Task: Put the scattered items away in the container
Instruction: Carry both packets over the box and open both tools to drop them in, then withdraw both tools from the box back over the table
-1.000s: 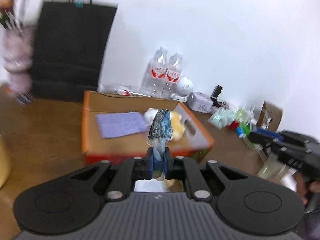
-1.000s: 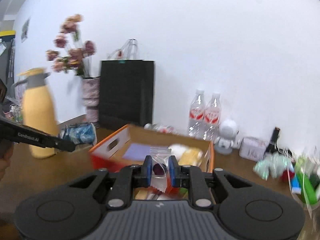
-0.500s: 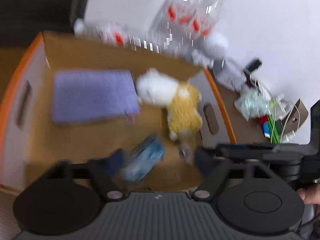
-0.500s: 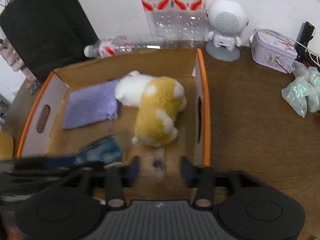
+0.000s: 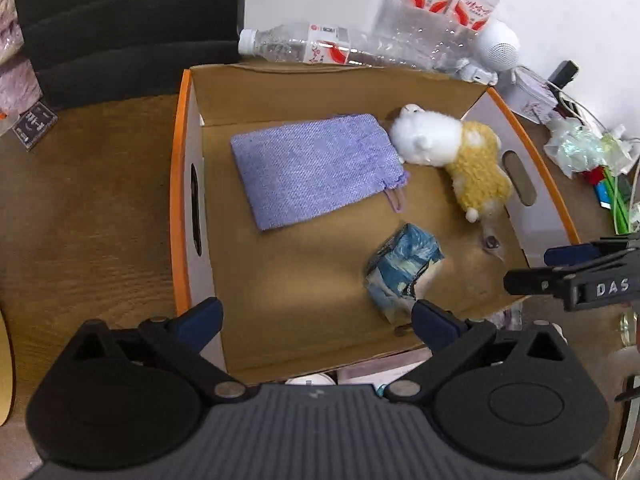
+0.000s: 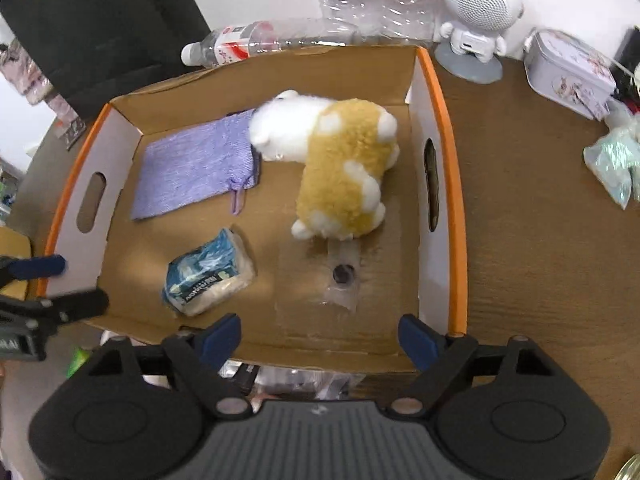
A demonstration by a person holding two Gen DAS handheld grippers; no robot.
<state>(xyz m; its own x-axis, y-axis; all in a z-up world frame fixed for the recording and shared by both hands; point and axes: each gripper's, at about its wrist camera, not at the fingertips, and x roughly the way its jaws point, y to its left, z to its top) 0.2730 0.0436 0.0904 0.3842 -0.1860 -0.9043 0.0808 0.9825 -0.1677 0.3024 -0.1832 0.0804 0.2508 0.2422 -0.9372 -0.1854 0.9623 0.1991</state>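
An orange-rimmed cardboard box (image 5: 179,184) (image 6: 454,216) lies below both grippers. Inside lie a purple cloth pouch (image 5: 316,168) (image 6: 196,164), a white and yellow plush toy (image 5: 456,156) (image 6: 340,164), a blue tissue packet (image 5: 402,266) (image 6: 208,280) and a small clear zip bag with a dark object (image 6: 342,276) (image 5: 491,242). My left gripper (image 5: 316,318) is open and empty above the box's near edge. My right gripper (image 6: 320,336) is open and empty above the near edge, just behind the zip bag.
Water bottles (image 5: 436,4) stand behind the box and one lies on its side (image 5: 296,44). A white robot speaker (image 6: 478,12), a tin (image 6: 568,72) and crumpled plastic (image 6: 612,164) sit to the right. A black bag (image 5: 120,20) stands at the back left.
Both grippers moved over the box and opened. The blue packet dropped from the left gripper and the zip bag from the right; both now lie on the box floor.
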